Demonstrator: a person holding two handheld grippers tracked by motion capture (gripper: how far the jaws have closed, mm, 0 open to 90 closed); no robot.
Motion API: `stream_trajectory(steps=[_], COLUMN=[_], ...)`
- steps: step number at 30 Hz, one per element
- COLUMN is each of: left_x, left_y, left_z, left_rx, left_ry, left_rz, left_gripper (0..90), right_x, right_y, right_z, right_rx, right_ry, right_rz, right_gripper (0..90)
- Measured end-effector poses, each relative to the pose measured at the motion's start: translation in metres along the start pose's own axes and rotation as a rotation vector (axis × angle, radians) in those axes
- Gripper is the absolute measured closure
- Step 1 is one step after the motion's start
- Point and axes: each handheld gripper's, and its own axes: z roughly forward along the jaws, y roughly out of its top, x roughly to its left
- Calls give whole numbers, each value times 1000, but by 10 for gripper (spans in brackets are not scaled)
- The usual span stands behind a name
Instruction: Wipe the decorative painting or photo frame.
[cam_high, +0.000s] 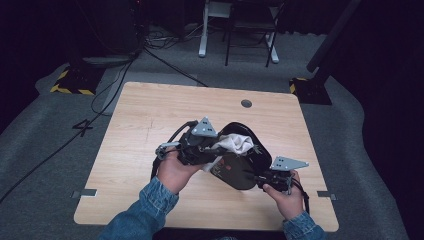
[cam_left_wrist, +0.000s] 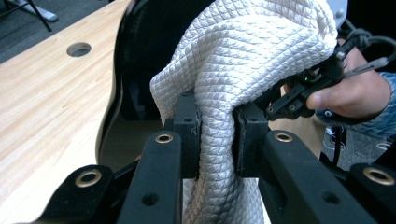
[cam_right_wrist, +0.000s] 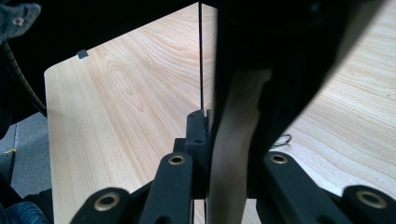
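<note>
Denim sleeves come in at the bottom of the high view; beyond them both grippers meet at a black pouch on the wooden table, with a white cloth at its mouth. From the left gripper view, the left gripper is clamped on the quilted cloth, just beside the pouch opening. From the right gripper view, the right gripper pinches the pouch's edge. I judge the cloth should go in slowly while the right side keeps the mouth open.
</note>
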Motion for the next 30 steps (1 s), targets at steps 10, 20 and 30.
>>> stream_trajectory(steps=[10,20,30], left_x=[4,8,10], left_y=[20,36,50], left_z=[-5,-7,-2], left_rx=[-19,-58,-86], left_ry=[-18,-26,-32], left_rz=[-4,-9,-18], left_gripper=[753,753,753], right_x=[0,0,1], right_y=[0,-2,-2], right_z=[0,-1,-1], right_rx=[-1,-4,-4], right_ry=[1,0,-3], right_rz=[-1,5,3], right_gripper=[802,802,802])
